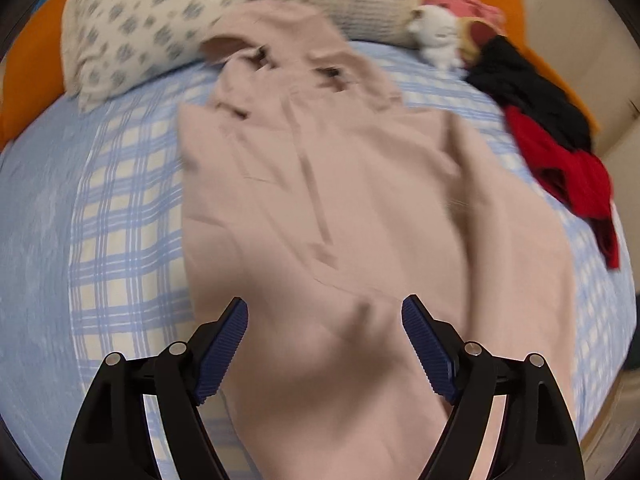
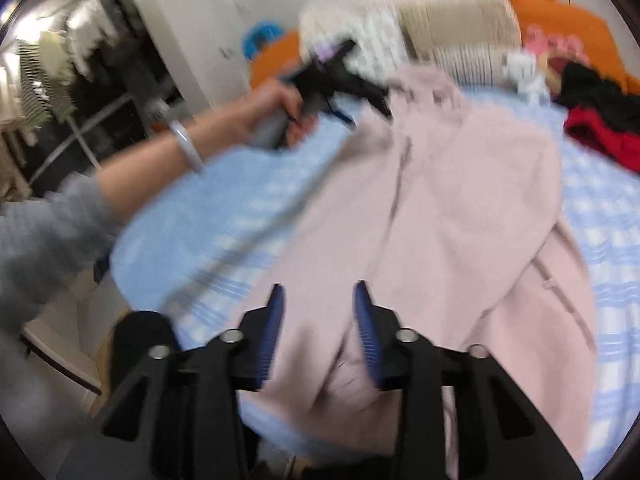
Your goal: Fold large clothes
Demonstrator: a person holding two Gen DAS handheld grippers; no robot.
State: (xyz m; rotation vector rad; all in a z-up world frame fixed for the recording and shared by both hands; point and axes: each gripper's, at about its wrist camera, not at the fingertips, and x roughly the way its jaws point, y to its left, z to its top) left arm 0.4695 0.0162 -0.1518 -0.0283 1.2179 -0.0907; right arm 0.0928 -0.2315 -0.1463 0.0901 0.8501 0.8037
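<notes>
Bed [image 1: 120,208], blue-checked cover. Pink garment [image 1: 320,184]: spread flat along the bed's middle, collar toward the pillows [image 1: 136,28]. Black-and-red clothes [image 1: 560,148]: heaped at the garment's right edge. Left tongs [image 1: 325,344]: wide apart above the hem, gripping nothing. Right tongs [image 2: 320,332]: partly parted, cloth between, not pinched.
</notes>
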